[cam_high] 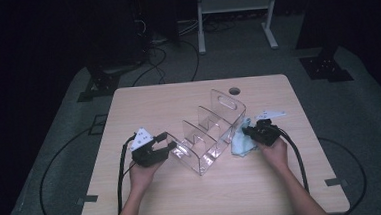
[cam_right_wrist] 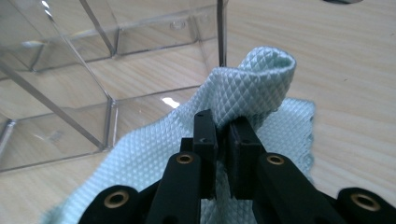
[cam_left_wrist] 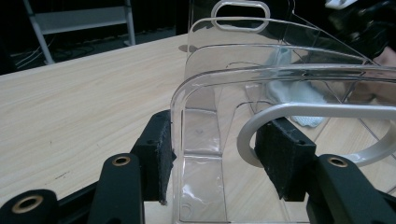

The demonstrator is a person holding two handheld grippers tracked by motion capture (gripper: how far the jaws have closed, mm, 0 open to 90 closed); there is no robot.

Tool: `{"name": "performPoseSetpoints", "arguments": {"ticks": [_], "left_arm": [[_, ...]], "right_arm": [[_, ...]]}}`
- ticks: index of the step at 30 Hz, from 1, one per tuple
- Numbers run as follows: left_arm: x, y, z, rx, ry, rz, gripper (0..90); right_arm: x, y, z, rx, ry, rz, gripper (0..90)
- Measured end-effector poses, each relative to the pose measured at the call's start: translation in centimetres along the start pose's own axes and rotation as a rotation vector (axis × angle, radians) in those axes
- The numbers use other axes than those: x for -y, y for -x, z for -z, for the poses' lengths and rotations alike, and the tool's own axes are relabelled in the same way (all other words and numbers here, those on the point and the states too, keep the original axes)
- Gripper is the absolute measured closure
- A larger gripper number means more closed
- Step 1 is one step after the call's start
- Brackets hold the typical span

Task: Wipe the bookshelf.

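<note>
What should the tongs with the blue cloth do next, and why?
Probably bring the cloth against the clear organizer's near wall and wipe. The right tongs are shut on a bunched fold beside that wall, and the left tongs clamp the organizer's end, steadying it.

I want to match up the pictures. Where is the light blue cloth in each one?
High view: the cloth lies right of centre, beside the clear organizer, at the right gripper.
Left gripper view: upper right of centre, seen through the organizer's clear walls.
Right gripper view: centre, a fold pinched between the black jaws.
Shared landmark: the clear organizer, right beside the cloth everywhere.
</note>
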State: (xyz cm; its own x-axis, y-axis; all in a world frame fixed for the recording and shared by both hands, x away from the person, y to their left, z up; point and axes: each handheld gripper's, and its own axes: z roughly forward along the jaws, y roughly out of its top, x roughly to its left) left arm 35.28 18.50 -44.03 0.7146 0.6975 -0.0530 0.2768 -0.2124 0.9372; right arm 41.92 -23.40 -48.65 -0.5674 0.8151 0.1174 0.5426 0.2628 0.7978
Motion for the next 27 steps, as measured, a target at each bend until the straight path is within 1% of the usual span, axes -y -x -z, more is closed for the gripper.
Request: {"name": "performPoseSetpoints", "arguments": {"ticks": [2, 3, 4, 6, 7, 8, 10, 11, 13, 14, 15, 18, 19, 20, 21, 22, 24, 26, 27], "left_arm": [[0.0, -0.1, 0.0, 0.001, 0.002, 0.000, 47.0], [0.0, -0.1, 0.0, 0.001, 0.002, 0.000, 47.0], [0.0, -0.1, 0.0, 0.000, 0.003, 0.004, 47.0], [0.0, -0.1, 0.0, 0.000, 0.003, 0.005, 47.0], [0.0, -0.1, 0.0, 0.000, 0.003, 0.004, 47.0], [0.0, 0.0, 0.0, -0.001, 0.001, 0.002, 47.0], [0.0, 0.0, 0.0, -0.003, 0.001, 0.003, 47.1], [0.0, 0.0, 0.0, -0.003, 0.001, 0.003, 47.0], [0.0, 0.1, -0.1, -0.005, 0.002, 0.004, 47.0], [0.0, 0.1, -0.1, -0.005, 0.002, 0.004, 47.0], [0.0, 0.1, 0.0, -0.005, 0.002, 0.003, 47.0], [0.0, 0.0, -0.1, -0.010, 0.004, 0.012, 46.8], [0.0, 0.0, -0.1, -0.010, 0.003, 0.009, 46.8], [0.0, 0.0, -0.1, -0.011, 0.004, 0.010, 46.8], [0.0, 0.0, -0.1, -0.011, 0.004, 0.010, 46.9], [0.0, 0.0, -0.1, -0.012, 0.003, 0.010, 46.9], [0.0, 0.1, -0.1, -0.013, 0.001, 0.009, 46.8], [0.0, 0.2, -0.1, -0.012, 0.002, 0.008, 46.8], [0.0, 0.2, -0.1, -0.012, 0.002, 0.008, 46.8]], "right_arm": [[-0.6, -0.3, 1.0, 0.003, 0.035, 0.023, 83.5], [-0.6, -0.3, 1.0, 0.003, 0.035, 0.023, 83.5], [-1.7, -0.7, 2.5, 0.003, 0.079, 0.050, 83.5], [-2.2, -0.8, 3.0, 0.009, 0.098, 0.059, 83.5], [-2.2, -0.8, 3.0, 0.009, 0.098, 0.059, 83.5], [-2.0, -0.7, 2.3, 0.009, 0.071, 0.053, 83.5], [-1.5, -0.6, 1.1, 0.012, 0.045, 0.037, 83.5], [-1.5, -0.6, 1.1, 0.012, 0.045, 0.037, 83.5], [-0.7, -0.2, -0.3, 0.009, -0.002, 0.015, 83.5], [-0.5, -0.1, -0.6, 0.006, -0.016, 0.009, 83.4], [-0.4, 0.0, -0.5, -0.003, -0.019, -0.002, 83.3], [-0.8, -0.5, 1.0, -0.011, 0.015, 0.027, 83.5], [-0.8, -0.5, 1.0, -0.011, 0.015, 0.027, 83.5], [-1.2, -1.0, 2.5, -0.018, 0.050, 0.050, 83.5], [-1.2, -1.0, 2.5, -0.018, 0.050, 0.050, 83.5], [-1.9, -1.8, 4.0, -0.038, 0.094, 0.065, 83.5], [-2.5, -2.5, 4.9, -0.072, 0.118, 0.072, 83.4], [-2.9, -3.6, 5.5, -0.091, 0.149, 0.091, 83.4], [-2.9, -3.6, 5.5, -0.091, 0.149, 0.091, 83.4]]}}
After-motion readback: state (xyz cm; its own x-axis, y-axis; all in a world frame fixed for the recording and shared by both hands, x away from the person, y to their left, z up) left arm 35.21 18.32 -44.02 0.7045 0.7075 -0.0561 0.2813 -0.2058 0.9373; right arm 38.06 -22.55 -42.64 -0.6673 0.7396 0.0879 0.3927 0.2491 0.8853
